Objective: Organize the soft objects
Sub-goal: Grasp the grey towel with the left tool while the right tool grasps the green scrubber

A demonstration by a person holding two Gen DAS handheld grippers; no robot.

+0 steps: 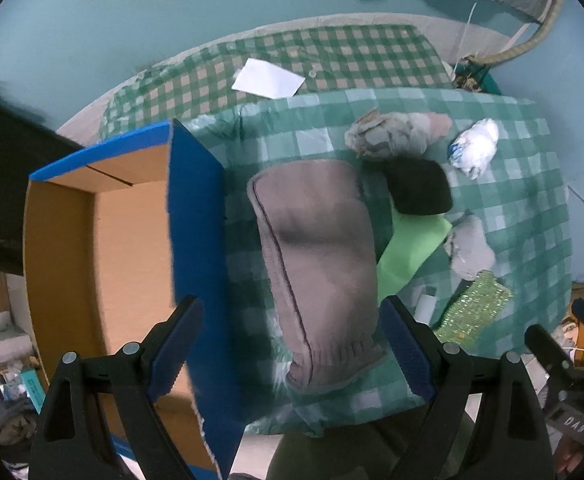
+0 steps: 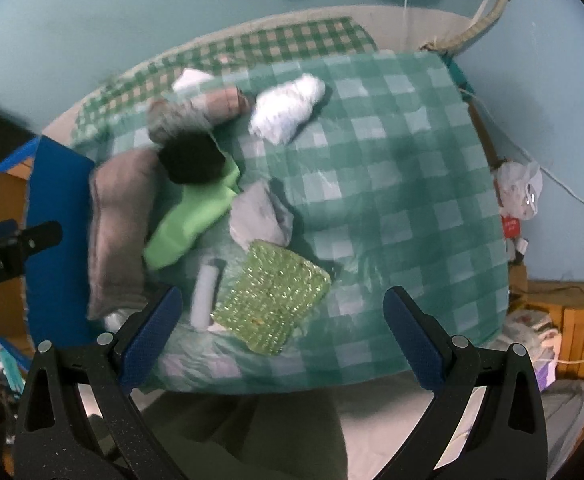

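A long grey-brown folded cloth (image 1: 316,256) lies on the green checked table cover, right of the open cardboard box (image 1: 128,240) with blue flaps. My left gripper (image 1: 292,344) is open, its fingers astride the cloth's near end. Beyond lie a black soft bundle (image 1: 420,188), a green cloth (image 1: 412,248), a grey rag (image 1: 468,248), a white bundle (image 1: 474,146) and a grey-pink sock roll (image 1: 400,132). My right gripper (image 2: 284,336) is open above a green bubbly pad (image 2: 276,296) and a white tube (image 2: 206,292). The green cloth (image 2: 192,216) and black bundle (image 2: 192,156) lie further left.
A white paper (image 1: 268,78) rests on the far checked cloth. The table edge (image 2: 292,384) runs just in front of both grippers. A teal wall stands behind. Clutter and a wooden crate (image 2: 572,328) sit at the right.
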